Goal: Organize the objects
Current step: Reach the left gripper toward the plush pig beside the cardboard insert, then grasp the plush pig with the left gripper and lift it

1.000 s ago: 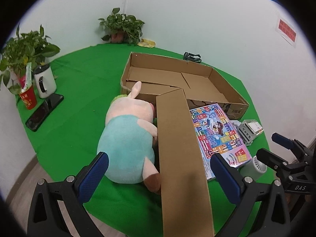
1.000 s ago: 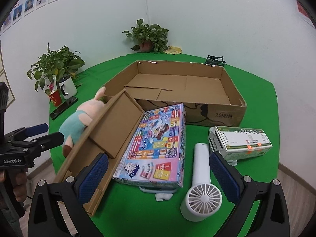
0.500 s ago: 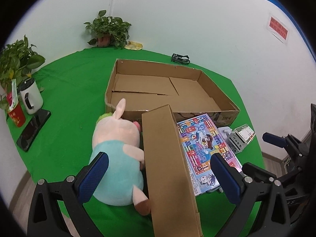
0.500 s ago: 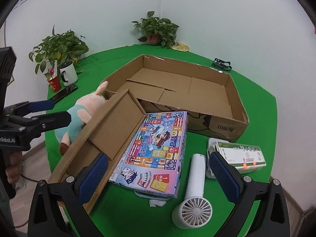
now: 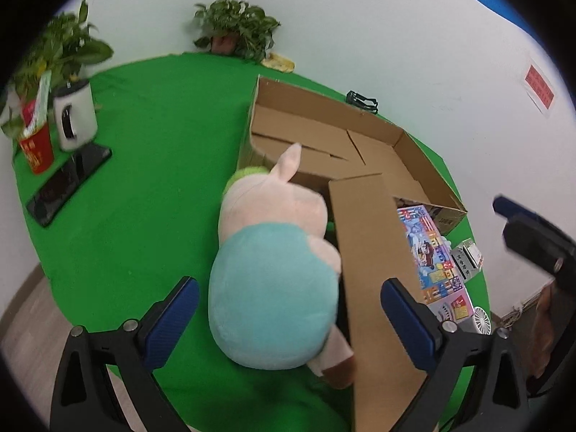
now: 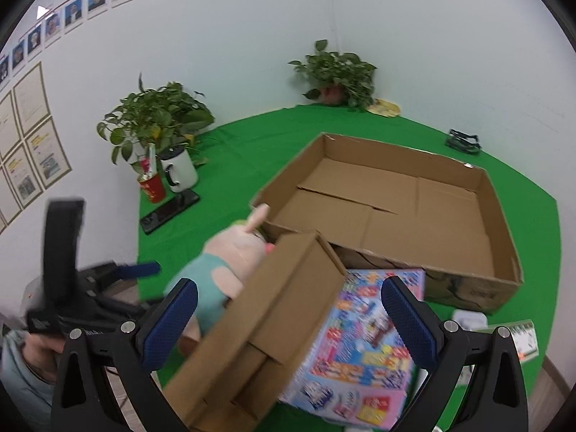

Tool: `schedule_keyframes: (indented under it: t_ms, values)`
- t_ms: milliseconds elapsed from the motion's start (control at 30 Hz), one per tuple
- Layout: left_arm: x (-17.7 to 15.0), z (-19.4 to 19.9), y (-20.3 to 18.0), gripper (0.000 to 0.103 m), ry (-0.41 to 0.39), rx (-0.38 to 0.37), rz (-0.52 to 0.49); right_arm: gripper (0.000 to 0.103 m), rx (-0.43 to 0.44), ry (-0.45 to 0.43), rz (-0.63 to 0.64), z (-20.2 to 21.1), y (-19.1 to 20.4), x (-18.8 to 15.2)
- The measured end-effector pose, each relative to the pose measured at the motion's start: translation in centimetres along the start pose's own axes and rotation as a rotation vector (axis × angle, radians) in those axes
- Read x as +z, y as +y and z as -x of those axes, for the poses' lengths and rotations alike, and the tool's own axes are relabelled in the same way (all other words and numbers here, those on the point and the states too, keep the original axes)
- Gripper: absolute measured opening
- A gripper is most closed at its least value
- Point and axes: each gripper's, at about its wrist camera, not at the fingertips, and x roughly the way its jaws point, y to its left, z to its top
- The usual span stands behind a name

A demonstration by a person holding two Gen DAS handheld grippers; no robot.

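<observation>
A pink plush pig in a teal dress [image 5: 273, 270] lies on the green table just ahead of my open left gripper [image 5: 288, 320], its body between the blue pads without contact. Beside it a loose cardboard flap [image 5: 374, 270] leans over a colourful game box [image 5: 432, 255]. The wide open cardboard box [image 5: 345, 144] stands beyond. My right gripper [image 6: 288, 320] is open low over the flap [image 6: 266, 331] and the game box [image 6: 360, 342]; the pig [image 6: 230, 255] is to its left and the cardboard box [image 6: 396, 208] sits behind. A green-and-white carton [image 6: 523, 338] lies right.
A white mug [image 5: 73, 120], red cup [image 5: 36, 149] and black phone [image 5: 68, 181] sit at the table's left beside a potted plant [image 5: 61, 50]. Another plant [image 5: 237, 27] stands at the far corner. A small white fan [image 5: 480, 318] and black clip [image 5: 361, 100] lie right.
Both grippers have dropped lower and closer to the objects. The left one now frames the plush pig; the right one has swung left over the flap and game box, hiding the fan.
</observation>
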Motion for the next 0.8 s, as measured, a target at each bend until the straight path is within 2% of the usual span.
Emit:
schedule_keyframes:
  t_ms: [167, 300, 400, 500, 800]
  values:
    - [-0.9, -2.1, 1.2, 0.09, 0.054, -0.023, 0.015, 0.103, 0.073, 0.05, 0.034, -3.7, 2.3, 2.9]
    - [-1.2, -2.5, 2.1, 0.083, 0.052, -0.041, 0.031, 0.103, 0.123, 0.136, 0.038, -7.8, 4.3, 3.8]
    - [-1.3, -2.0, 2.8, 0.076, 0.052, -0.061, 0.029, 0.103, 0.142, 0.207, 0.036, -10.9, 5.5, 3.7]
    - [-1.6, -1.3, 4.3, 0.07, 0.045, -0.086, 0.071, 0.103, 0.142, 0.259, 0.044, -13.2, 6.2, 3.2]
    - [-3.5, 0.2, 6.2, 0.066, 0.025, -0.128, 0.113, 0.102, 0.167, 0.422, 0.104, -19.0, 10.9, 1.8]
